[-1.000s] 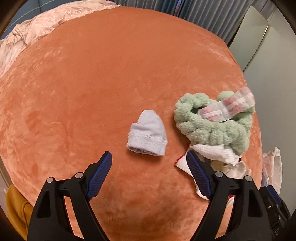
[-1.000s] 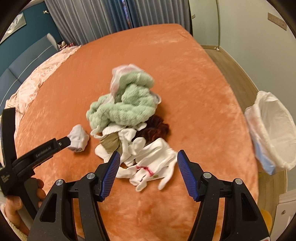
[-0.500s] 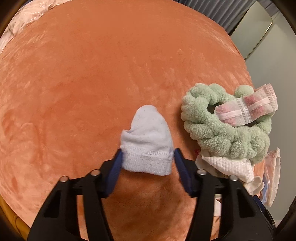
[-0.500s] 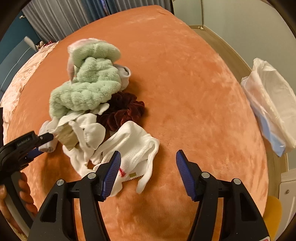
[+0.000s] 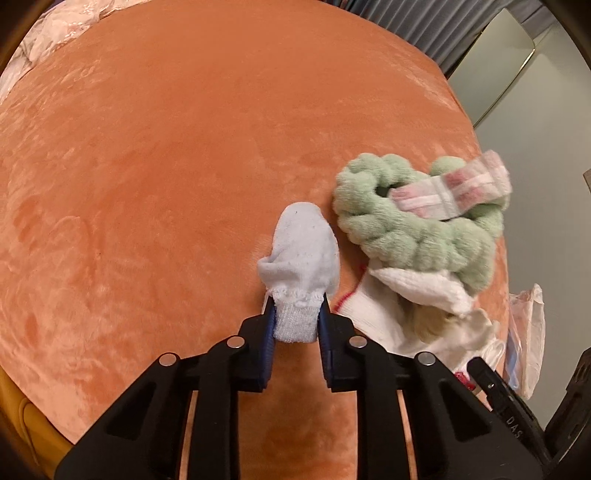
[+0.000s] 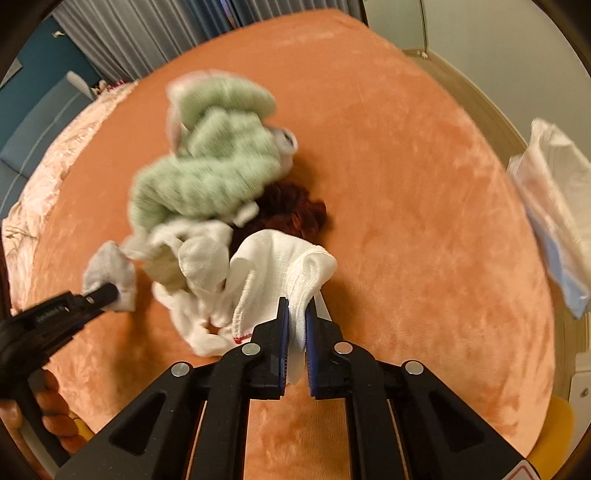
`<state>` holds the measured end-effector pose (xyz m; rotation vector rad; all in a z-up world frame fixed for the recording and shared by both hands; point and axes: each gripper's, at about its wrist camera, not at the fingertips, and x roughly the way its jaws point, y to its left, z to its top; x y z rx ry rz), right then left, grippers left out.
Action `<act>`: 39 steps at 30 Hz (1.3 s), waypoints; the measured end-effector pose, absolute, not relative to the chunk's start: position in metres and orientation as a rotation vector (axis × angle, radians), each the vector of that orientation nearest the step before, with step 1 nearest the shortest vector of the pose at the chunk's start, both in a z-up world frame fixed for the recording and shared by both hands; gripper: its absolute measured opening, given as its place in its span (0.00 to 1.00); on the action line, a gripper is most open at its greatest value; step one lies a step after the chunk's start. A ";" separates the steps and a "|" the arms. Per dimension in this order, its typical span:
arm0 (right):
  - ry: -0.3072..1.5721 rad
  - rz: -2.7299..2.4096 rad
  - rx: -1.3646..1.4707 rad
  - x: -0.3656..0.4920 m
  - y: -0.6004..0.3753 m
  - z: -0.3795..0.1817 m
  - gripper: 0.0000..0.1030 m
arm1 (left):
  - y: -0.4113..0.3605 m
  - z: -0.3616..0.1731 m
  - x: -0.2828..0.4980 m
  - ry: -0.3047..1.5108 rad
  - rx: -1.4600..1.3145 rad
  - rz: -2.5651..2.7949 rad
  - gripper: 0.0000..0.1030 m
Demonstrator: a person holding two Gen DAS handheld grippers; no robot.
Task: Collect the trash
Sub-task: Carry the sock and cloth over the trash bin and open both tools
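My left gripper [image 5: 295,325] is shut on the cuff of a small pale blue sock [image 5: 301,251] that lies on the orange bed cover [image 5: 166,147]; the sock also shows in the right wrist view [image 6: 109,271]. My right gripper [image 6: 296,325] is shut on a white knitted glove [image 6: 284,266] at the near edge of a pile. The pile holds a fluffy green braided piece [image 6: 210,166], a dark red scrunchie [image 6: 291,210] and more white cloths [image 6: 199,258]. A pink and white wrapper [image 5: 450,190] rests on the green piece [image 5: 406,229].
A bin lined with a white plastic bag [image 6: 554,221] stands on the floor right of the bed. A pink quilt [image 6: 55,158] lies at the far left of the bed. Curtains [image 6: 147,33] hang behind. The bed edge runs close below both grippers.
Both grippers moved forward and closed: the left on the blue sock's cuff, the right on the white glove. Both were open a second ago.
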<state>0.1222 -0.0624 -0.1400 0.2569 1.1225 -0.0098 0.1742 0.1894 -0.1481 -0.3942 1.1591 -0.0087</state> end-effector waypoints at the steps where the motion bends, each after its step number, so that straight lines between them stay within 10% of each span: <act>1: 1.102 -0.005 0.257 0.120 -0.063 -0.132 0.08 | 0.185 -0.142 0.170 1.150 -0.392 -0.017 0.19; 39: 0.622 -0.213 0.342 0.034 -0.292 0.069 0.08 | -0.132 0.039 0.106 0.903 -0.101 -0.565 0.19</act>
